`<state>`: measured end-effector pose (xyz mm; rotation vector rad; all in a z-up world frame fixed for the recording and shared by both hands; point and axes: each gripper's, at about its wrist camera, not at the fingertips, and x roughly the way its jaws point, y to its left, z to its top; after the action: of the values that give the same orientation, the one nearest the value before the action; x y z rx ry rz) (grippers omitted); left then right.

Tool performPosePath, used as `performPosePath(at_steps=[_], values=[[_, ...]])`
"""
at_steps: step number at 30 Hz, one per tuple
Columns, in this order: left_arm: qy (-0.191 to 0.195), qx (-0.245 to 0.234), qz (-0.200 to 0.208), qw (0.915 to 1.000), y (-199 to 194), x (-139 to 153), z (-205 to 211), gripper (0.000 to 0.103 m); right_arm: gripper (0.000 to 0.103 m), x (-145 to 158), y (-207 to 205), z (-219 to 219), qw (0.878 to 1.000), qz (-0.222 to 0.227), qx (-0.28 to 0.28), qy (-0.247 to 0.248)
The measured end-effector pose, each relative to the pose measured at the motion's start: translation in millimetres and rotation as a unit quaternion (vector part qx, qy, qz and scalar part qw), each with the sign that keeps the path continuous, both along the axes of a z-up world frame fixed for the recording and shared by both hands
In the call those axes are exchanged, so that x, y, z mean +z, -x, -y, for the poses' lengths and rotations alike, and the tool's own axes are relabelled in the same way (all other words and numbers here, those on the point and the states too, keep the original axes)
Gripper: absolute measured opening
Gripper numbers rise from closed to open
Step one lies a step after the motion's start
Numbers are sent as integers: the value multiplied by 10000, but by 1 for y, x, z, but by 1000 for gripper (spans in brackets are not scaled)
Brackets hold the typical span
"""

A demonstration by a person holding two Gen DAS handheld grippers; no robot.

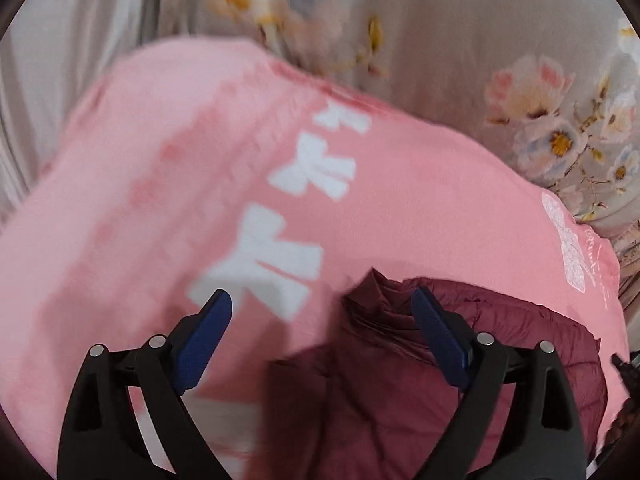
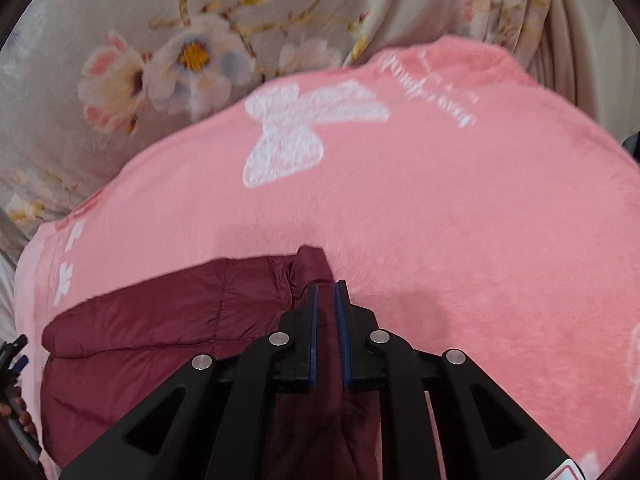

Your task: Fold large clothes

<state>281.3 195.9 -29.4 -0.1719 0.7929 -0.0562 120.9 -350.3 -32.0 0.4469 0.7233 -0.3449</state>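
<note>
Jacket (image 2: 168, 320): maroon quilted puffer, lying on the pink blanket (image 2: 440, 220), bunched at the near edge of it; one corner or collar flap sticks up toward the blanket's middle.
Left gripper (image 1: 322, 304): spread wide, released; nothing between the blue pads (image 1: 208, 332); jacket fabric sits under and just beside its right finger, not pinched.
Right gripper (image 2: 326, 290): nearly closed, narrow gap between pads; maroon fabric runs through that gap. Can't tell whether the pads truly press on it or have let go.
Task stage (judgement): looks like a fold has been laid down and the tongs are letting go; fold not obviously finished.
Risk 1: slick puffy shell springs back; the raised flap may flop open once nothing pins it.
Risk 2: if the right pads catch the fabric while lifting away, the fold drags out of line.
Risk 3: fleece blanket grips the shell, so sliding the jacket may wrinkle or pull the blanket.
Jacket material: smooth nylon-like shell, stitched quilt channels, padded and rounded edges.
Blanket material: fuzzy plush pink, white bow prints, some script lettering.
Floral sheet (image 2: 120, 80): beyond the blanket, smooth printed cloth, grey with pale flowers.
</note>
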Motion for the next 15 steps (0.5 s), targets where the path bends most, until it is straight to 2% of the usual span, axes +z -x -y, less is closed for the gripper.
performPosePath(at_steps=[1,3,5,7,10,12,15], values=[[-122,46,24,9999,3,9,-2,86,13,10,1,-12,9999,69,118,46],[-74,-140,143,9998,10,31,9,80,13,20,-7,-40,9987,148,481,104],[22,-564,239,9981,16,45,40,80,12,25,-24,-81,9945,162,1024,139],[-28,-1063,191,9941,20,47,82,80,12,22,-46,-128,9863,86,1629,238],[-203,-1659,-25,9859,17,26,146,78,8,8,-76,-180,9757,-138,2098,617],[-328,-1757,-177,9837,10,6,176,77,6,-5,-93,-193,9737,-308,2155,677],[-449,-1693,-380,9838,-3,-25,200,72,6,-25,-112,-191,9758,-516,2043,583]])
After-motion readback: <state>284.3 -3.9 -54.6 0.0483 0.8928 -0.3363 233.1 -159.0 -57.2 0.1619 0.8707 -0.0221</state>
